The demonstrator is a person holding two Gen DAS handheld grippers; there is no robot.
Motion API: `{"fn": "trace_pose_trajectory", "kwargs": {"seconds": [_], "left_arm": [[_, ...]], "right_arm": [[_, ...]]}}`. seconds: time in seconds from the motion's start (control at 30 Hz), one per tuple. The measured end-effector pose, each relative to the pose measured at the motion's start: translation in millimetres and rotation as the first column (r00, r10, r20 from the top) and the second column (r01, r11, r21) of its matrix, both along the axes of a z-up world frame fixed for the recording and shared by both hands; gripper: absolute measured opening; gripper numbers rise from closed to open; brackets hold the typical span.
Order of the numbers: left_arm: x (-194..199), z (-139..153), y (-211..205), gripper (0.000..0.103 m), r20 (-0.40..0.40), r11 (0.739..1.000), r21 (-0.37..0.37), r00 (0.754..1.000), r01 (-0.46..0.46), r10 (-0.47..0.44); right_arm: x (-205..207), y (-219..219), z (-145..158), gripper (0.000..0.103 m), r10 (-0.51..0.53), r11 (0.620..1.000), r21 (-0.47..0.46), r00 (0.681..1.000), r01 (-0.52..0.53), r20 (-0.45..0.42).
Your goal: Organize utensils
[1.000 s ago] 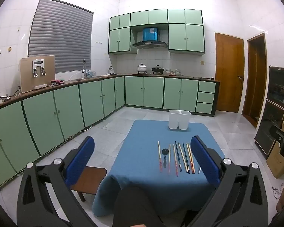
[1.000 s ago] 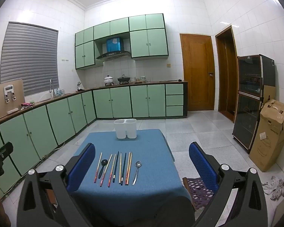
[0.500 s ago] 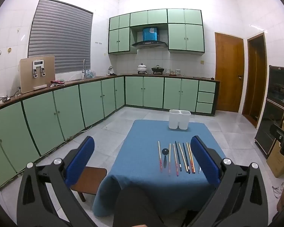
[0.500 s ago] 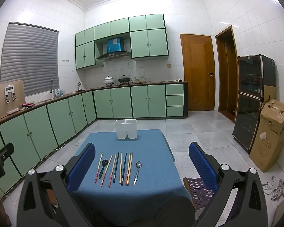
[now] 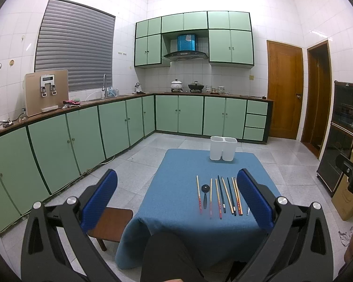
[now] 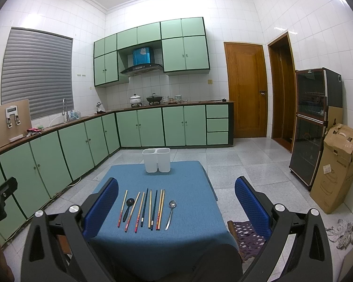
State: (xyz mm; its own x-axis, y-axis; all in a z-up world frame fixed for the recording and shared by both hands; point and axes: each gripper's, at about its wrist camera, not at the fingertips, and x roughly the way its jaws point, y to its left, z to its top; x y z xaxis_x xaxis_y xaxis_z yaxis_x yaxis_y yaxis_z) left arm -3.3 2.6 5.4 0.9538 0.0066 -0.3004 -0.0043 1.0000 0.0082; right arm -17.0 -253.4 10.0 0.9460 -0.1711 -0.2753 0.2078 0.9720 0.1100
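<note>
A low table with a blue cloth (image 5: 183, 164) (image 6: 190, 176) holds a row of several chopsticks (image 5: 221, 195) (image 6: 146, 209), a small black spoon (image 5: 205, 191) (image 6: 128, 205) and a metal spoon (image 6: 170, 212). A white two-compartment holder (image 5: 223, 148) (image 6: 156, 159) stands upright at the table's far edge. My left gripper (image 5: 176, 188) is open and empty, held in the air before the table. My right gripper (image 6: 176, 192) is open and empty, at about the same distance.
A wooden stool (image 5: 110, 221) stands at the table's left, a stool with a patterned cushion (image 6: 247, 235) at its right. Green cabinets (image 5: 82, 136) run along the left and back walls. A cardboard box (image 6: 338, 166) and a dark cabinet (image 6: 315, 122) stand at the right.
</note>
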Motion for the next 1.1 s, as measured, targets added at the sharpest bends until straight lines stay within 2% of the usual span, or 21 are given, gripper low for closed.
{"fn": "trace_pose_trajectory", "kwargs": {"seconds": [1.1], "left_arm": [[-2.3,0.0,-3.8,0.098,0.004,1.000,0.000,1.000,0.004,-0.004]], "right_arm": [[4.6,1.3,3.0,0.097,-0.001,1.000,-0.003,1.000,0.001,0.007]]}}
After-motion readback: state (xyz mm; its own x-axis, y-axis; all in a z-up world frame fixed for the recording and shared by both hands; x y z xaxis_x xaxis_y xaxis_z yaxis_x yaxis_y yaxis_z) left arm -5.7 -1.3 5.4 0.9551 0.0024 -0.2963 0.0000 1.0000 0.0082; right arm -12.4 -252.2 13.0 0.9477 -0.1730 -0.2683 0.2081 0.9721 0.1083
